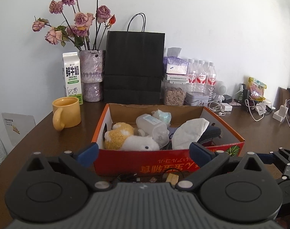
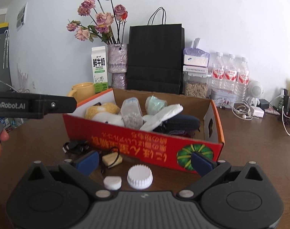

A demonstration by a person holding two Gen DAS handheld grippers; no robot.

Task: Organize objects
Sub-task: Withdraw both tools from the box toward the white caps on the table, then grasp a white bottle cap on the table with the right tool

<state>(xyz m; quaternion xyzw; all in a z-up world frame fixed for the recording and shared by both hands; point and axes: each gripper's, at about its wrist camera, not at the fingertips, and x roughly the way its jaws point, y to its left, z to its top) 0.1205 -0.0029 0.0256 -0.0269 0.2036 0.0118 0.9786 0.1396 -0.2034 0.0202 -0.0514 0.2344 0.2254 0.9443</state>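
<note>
1. Hovering in front of the red cardboard box (image 2: pixel 145 145), the right gripper (image 2: pixel 144 162) is held with its fingers wide apart and nothing between them; the left gripper (image 1: pixel 144 152) is likewise spread and empty, facing the box's near wall.
2. The loose items still outside the box are seen on the brown table (image 2: pixel 259 152), just in front of the box: a ribbed white cap (image 2: pixel 139 176), a small white disc (image 2: pixel 112 182), a tan block on a black cord (image 2: pixel 111 159) and a black cable (image 2: pixel 75 146).
3. The cap could be squeezed off-centre, since it is round and low; it would likely be flicked across the table.
4. The disc lies just beside the cap, so both could be nudged by 1 closing finger.
5. The cord could be snagged on a pad and the block dragged along unintentionally.
6. The box is already crowded with a plush toy (image 2: pixel 103 112), a clear bottle (image 2: pixel 131 112) and a white mask (image 2: pixel 162 116); anything dropped on that pile could roll out again.
</note>
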